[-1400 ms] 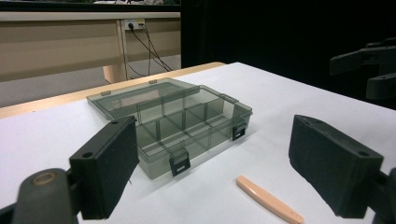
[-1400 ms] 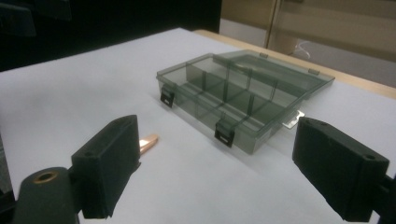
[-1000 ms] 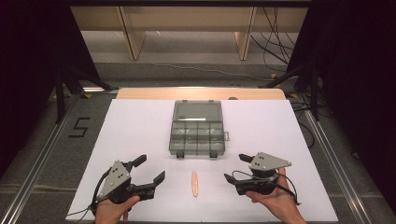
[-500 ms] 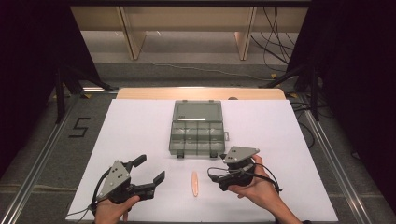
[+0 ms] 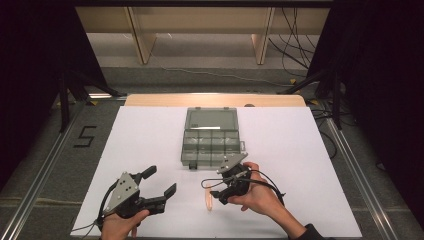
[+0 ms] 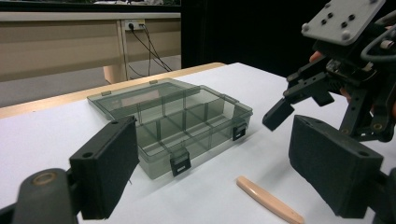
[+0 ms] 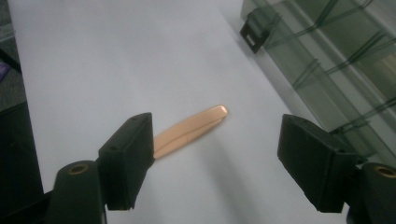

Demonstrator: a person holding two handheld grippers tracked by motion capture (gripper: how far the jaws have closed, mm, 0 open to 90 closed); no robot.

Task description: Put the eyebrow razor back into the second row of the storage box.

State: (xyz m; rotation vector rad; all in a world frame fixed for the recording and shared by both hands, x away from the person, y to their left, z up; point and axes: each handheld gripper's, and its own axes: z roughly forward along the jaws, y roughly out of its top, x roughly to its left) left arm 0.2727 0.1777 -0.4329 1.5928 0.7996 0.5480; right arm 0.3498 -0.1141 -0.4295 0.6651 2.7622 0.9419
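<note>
At the bottom of the high view, your left gripper (image 5: 159, 184) rests low on the white table (image 5: 310, 165), jaws wide apart and holding nothing. Lower centre, your right gripper (image 5: 214, 190) hangs over the slim peach stick (image 5: 208, 202), jaws spread, the stick lying flat between them in the right gripper view. Mid-frame, the clear compartment box (image 5: 210, 145) sits with its lid open. Beyond it run grey floor, a painted 5 (image 5: 85, 136), wooden shelving (image 5: 200, 20) and cables (image 5: 295, 35) at the top.
</note>
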